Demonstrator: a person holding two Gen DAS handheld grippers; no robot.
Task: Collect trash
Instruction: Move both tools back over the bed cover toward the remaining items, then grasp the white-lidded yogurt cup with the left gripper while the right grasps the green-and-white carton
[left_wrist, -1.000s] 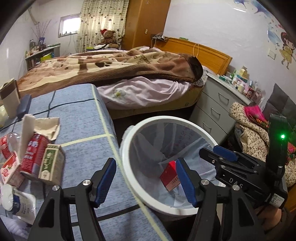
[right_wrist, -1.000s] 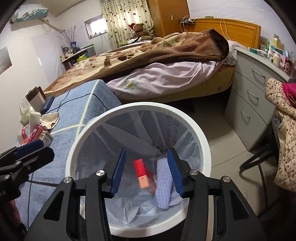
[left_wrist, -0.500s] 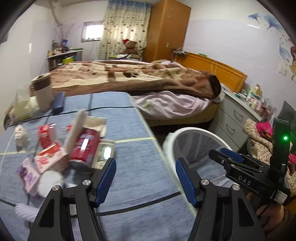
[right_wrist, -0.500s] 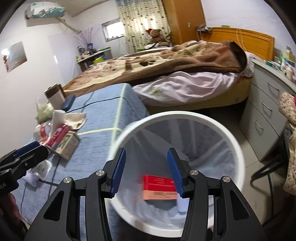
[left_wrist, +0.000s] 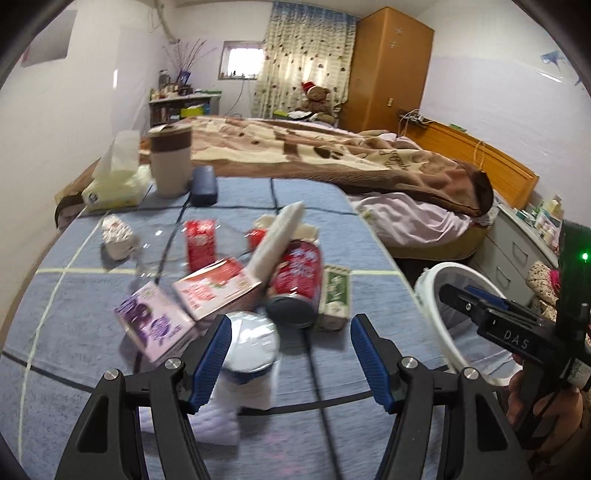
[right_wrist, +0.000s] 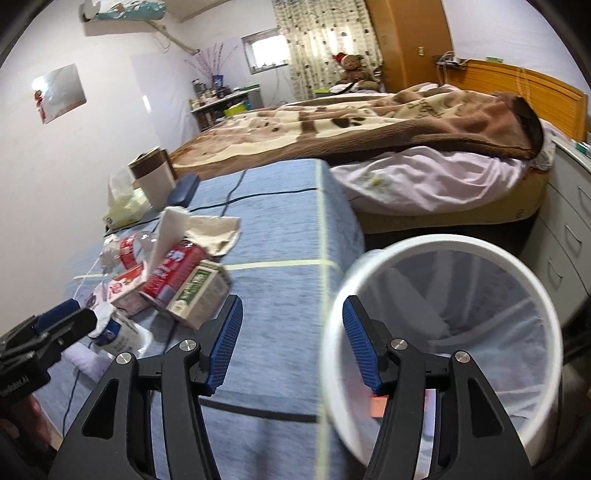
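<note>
Glossy metal can (left_wrist: 295, 280), matt cloth tablecloth (left_wrist: 92, 295)

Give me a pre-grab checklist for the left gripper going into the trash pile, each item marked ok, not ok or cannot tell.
1. Left gripper open and empty: ok.
2. Right gripper open and empty: ok.
3. Foil-topped cup lies nearest, by the left finger: ok.
4. Red can and green carton touch each other, so a clean single grab: not ok.
5. White bin open beside the blue table: ok.
6. Room left in bin: cannot tell.
</note>
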